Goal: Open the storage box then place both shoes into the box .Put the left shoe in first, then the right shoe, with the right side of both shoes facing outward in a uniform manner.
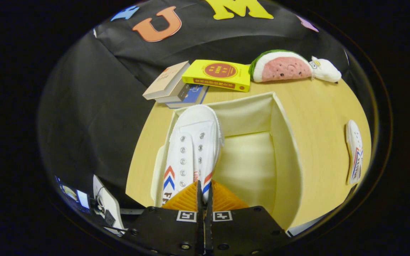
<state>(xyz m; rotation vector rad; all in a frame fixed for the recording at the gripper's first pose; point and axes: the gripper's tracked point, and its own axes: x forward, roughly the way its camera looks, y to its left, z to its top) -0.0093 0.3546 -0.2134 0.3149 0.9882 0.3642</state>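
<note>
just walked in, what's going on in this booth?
The handheld gripper has its jaws shut on the rear edge of a white sneaker, holding it over the left side of the open storage box, toe pointing away. The rest of the box's interior looks empty. The second sneaker lies on the wooden table to the right of the box, untouched. Books and a watermelon plush sit beyond the box.

Recording booth, black cloth wall (94,106), round wooden table (319,117) w/ books (215,73), plush toys (283,65)
</note>
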